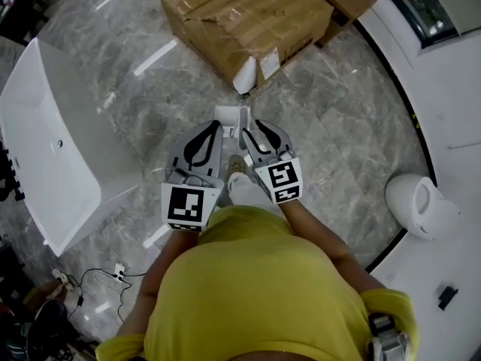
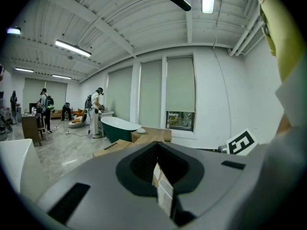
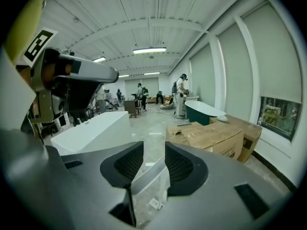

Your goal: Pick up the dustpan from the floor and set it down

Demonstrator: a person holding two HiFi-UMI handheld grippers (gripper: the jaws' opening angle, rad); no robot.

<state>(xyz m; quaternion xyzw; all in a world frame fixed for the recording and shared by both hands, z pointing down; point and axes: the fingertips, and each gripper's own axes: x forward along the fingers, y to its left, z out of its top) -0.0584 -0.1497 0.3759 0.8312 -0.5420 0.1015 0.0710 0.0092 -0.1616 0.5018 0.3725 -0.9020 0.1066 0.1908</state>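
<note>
Clear dustpan hangs over the floor, left gripper clenched on its thin edge, right gripper grasping it wider, so that slick plastic could slip, twist and drop.

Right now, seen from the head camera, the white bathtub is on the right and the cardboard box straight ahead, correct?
Not quite. The bathtub is on the left, not the right, as the head view shows. The cardboard box is straight ahead, as you said.
</note>
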